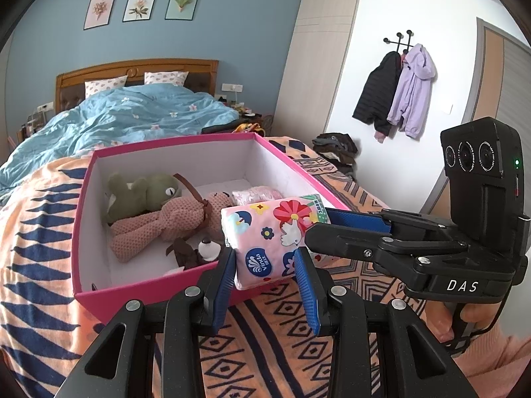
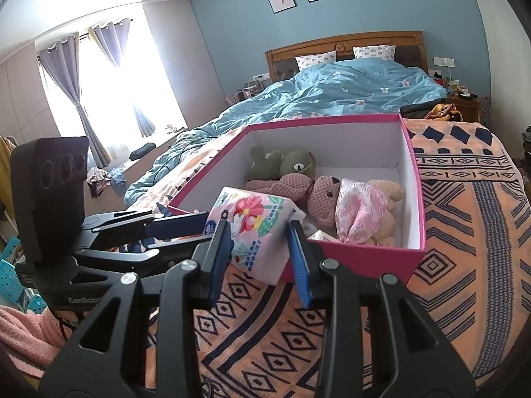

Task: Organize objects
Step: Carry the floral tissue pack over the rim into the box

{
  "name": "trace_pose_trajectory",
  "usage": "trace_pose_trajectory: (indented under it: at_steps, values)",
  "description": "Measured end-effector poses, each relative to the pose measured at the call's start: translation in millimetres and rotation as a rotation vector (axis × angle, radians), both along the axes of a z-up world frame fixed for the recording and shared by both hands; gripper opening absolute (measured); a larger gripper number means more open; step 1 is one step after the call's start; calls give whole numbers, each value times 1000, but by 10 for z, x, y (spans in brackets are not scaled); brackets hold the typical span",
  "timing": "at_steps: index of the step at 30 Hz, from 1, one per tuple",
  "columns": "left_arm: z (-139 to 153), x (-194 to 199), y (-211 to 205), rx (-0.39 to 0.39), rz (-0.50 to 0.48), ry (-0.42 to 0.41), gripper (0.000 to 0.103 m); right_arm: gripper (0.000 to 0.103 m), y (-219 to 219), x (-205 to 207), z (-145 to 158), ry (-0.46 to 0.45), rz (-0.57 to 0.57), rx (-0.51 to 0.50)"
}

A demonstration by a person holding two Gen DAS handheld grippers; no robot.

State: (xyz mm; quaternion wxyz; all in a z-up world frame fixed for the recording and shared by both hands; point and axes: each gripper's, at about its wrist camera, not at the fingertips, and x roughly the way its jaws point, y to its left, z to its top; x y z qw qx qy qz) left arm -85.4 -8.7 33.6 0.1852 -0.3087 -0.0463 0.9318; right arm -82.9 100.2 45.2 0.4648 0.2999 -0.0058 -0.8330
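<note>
A pink flowered tissue pack (image 1: pixel 270 238) is held between both grippers just above the near rim of a pink box (image 1: pixel 159 290). My left gripper (image 1: pixel 264 262) is shut on one end of the pack. My right gripper (image 2: pixel 259 237) is shut on the other end (image 2: pixel 255 229). The box (image 2: pixel 381 258) stands on the patterned blanket and holds a green frog plush (image 1: pixel 142 195), a pink knitted plush (image 1: pixel 156 229), a small brown-and-white plush (image 1: pixel 199 248) and a beige bear in a pink dress (image 2: pixel 361 209).
An orange blanket with navy patterns (image 1: pixel 265 348) covers the foot of the bed. A blue duvet (image 2: pixel 332 93) and two pillows lie behind the box. Jackets hang on a wall hook (image 1: pixel 398 89). Clothes lie on the floor (image 2: pixel 106 179) by the window.
</note>
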Motion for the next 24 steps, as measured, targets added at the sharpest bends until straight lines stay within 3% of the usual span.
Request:
trace_pose_trajectory:
  at_steps: [24]
  values:
    - [81, -268, -87, -11, 23, 6, 36, 39, -119, -198, 72, 8, -6, -8]
